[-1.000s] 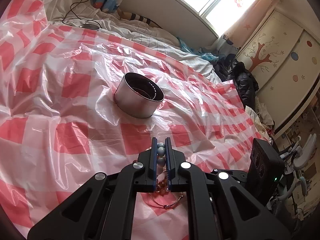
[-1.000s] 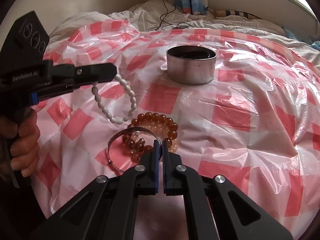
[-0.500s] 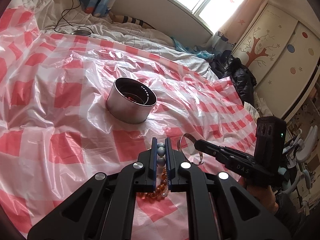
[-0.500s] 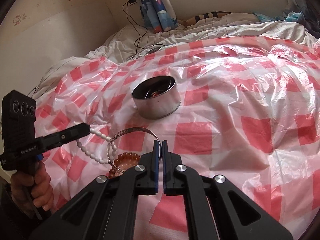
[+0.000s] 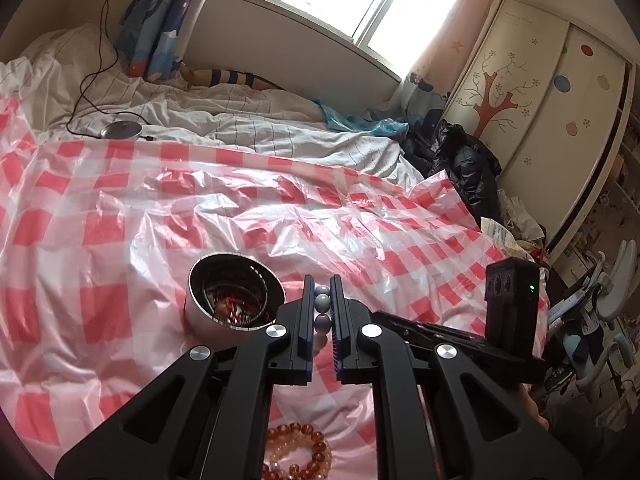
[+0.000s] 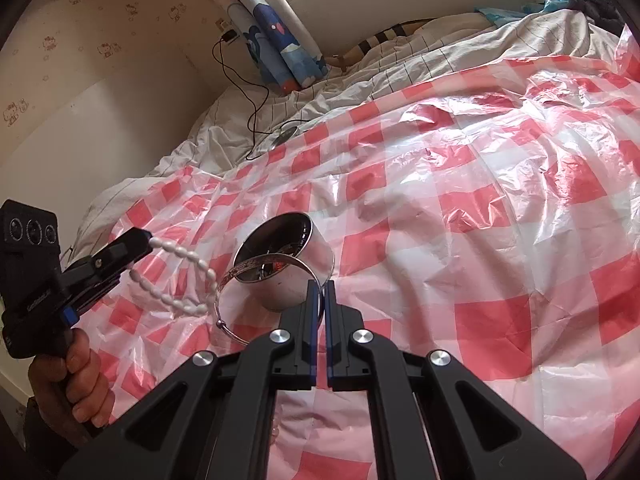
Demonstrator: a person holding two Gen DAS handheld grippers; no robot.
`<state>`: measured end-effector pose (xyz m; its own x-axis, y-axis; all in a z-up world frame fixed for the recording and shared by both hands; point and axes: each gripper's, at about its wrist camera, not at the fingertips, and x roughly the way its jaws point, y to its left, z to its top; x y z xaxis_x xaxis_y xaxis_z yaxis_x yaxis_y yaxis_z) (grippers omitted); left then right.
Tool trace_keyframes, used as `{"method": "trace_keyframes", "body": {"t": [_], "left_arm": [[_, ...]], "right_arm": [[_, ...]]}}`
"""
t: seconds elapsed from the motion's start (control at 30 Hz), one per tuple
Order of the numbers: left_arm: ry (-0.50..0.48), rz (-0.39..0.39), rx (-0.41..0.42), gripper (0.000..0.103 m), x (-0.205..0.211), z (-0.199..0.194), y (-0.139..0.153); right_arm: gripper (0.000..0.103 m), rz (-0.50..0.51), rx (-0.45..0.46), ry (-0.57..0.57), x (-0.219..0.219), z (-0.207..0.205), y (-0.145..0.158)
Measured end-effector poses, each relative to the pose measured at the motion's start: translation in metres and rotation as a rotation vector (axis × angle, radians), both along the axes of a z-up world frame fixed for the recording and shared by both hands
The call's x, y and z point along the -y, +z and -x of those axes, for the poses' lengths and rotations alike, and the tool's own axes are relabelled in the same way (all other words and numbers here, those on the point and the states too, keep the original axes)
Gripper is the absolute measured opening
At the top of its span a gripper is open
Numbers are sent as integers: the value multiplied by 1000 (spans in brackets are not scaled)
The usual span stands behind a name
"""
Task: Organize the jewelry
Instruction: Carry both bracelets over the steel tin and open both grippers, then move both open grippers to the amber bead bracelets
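L gripper (image 5: 322,304) is clenching on a pearl bracelet (image 6: 176,276), beads pinched btwn the jaws, rest of the loop hanging off its tip over the check sheet (image 5: 120,216). R gripper (image 6: 319,300) is pinching a silver bangle (image 6: 256,276) by the rim; hoop is sticking out left of its jaws. Tin (image 5: 234,300) is sitting just ahead-left of L jaws, w/ jewelry inside. Amber bracelet (image 5: 298,454) is lying on the sheet under L gripper.

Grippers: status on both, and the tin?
Left gripper shut on pearl bracelet. Right gripper shut on silver bangle. Both near tin, path clear. Amber bracelet on sheet.
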<state>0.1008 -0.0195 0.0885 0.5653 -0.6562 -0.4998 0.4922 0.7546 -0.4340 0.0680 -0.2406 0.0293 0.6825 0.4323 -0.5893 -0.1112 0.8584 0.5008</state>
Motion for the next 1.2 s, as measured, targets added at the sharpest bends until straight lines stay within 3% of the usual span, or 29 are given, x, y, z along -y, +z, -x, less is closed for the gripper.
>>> {"method": "trace_keyframes", "body": {"t": [0.17,0.3,0.43,0.5,0.57,0.63,0.87,1.0,1.07,1.13,1.2], "left_arm": [[4,13,-8,7,10,-31,-3],[26,36,-81,7,13,-59,-31],[161,-184,-157,7,13,-79,-70],[181,-221,-145,11,9,-75,-71],[189,-218,-130,22,2,-69,-65],[211,-200,-103,41,-8,-59,-54],[256,-153,-88,55,-45,2,-37],[282,-136,-123,61,-62,31,-52],[282,-111,-181,61,-66,33,-62],[273,-114,-185,61,-62,31,-64],[262,-160,-145,61,-54,35,-61]], "right_arm": [[3,-16,4,-4,1,0,1],[4,-16,10,-3,1,0,3],[4,-8,6,-6,1,0,1],[4,-7,6,-6,1,-1,1],[4,9,10,-4,-1,-1,1],[4,41,19,-4,-5,-2,2],[4,191,82,34,-54,-43,16],[4,279,51,66,-90,-76,-1],[5,343,14,69,-102,-88,-15],[6,377,3,51,-103,-88,-21],[21,366,23,26,-96,-76,-15]]}}
